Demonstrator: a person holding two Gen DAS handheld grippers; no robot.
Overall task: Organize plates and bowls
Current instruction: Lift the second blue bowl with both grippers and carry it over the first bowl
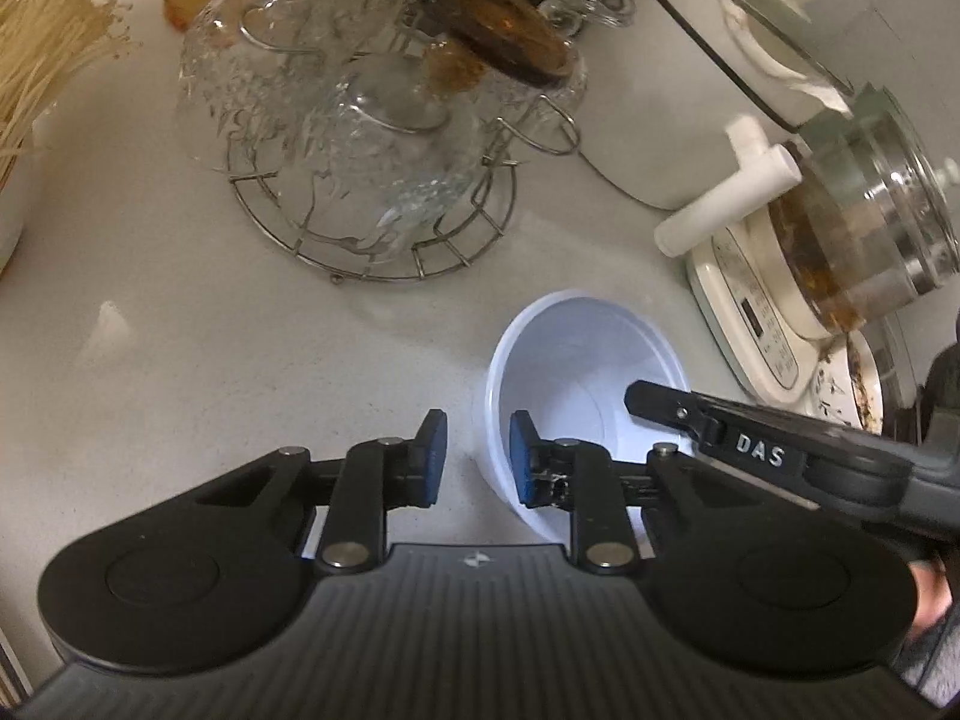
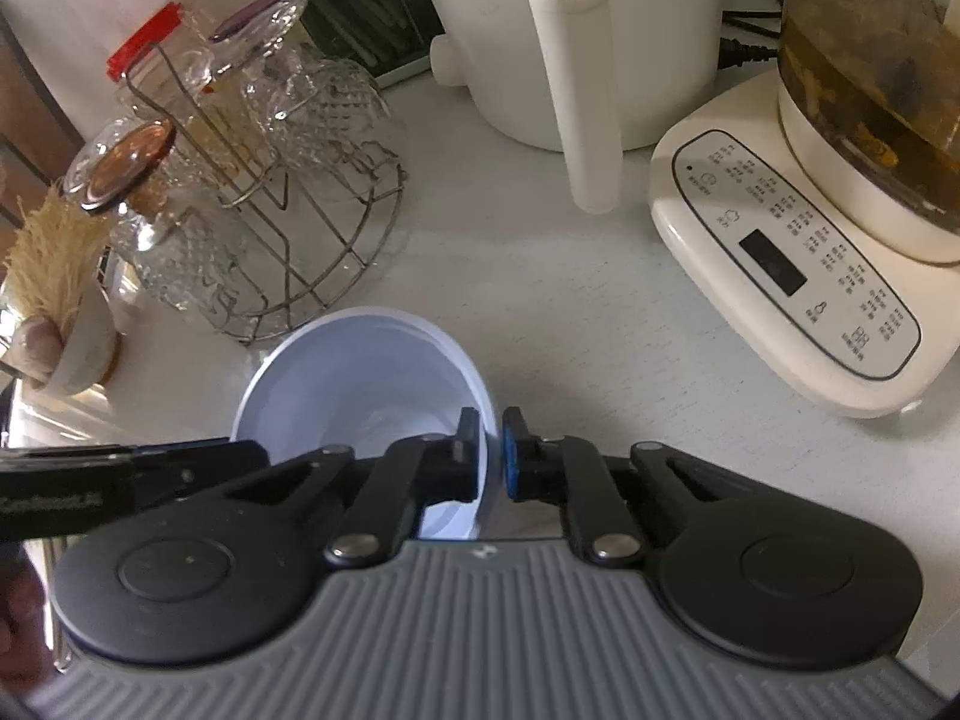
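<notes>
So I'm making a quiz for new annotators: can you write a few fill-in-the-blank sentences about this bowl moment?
1. Both grippers work on one ____ plastic bowl.
2. The right gripper is closed on the bowl's ____.
3. The left gripper straddles the bowl's wall, its jaws ____.
4. The glasses sit on a round ____ rack.

Missing words: white; rim; open; wire

Bare counter (image 2: 540, 300) between wire glass rack (image 2: 336, 252) and kettle base (image 2: 798, 276), bowl (image 2: 360, 372) in front.
</notes>
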